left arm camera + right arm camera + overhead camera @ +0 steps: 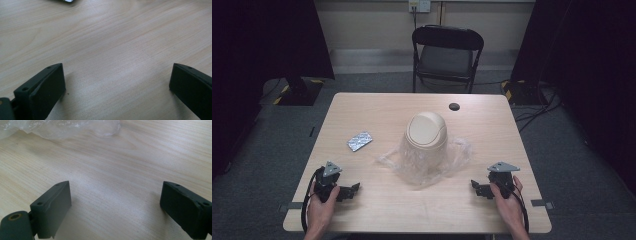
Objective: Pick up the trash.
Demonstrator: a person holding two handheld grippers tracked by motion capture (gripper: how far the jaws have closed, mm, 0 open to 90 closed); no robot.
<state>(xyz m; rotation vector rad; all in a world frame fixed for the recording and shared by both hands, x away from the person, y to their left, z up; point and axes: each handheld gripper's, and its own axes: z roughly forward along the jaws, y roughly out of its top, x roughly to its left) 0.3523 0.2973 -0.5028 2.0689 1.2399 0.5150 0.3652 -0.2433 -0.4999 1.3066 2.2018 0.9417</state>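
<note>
A beige bin with a domed swing lid stands mid-table, wrapped in a clear plastic bag that spreads onto the wood; the bag's crumpled edge lies ahead of my right jaws. A small silver foil packet lies flat to the bin's left. My left gripper rests low at the front left, open, with bare wood between its jaws. At the front right my right gripper is also open and holds nothing.
The wooden table has a black cable grommet near its far edge. A black folding chair stands behind the table. Cables and dark stands lie on the grey floor at both sides.
</note>
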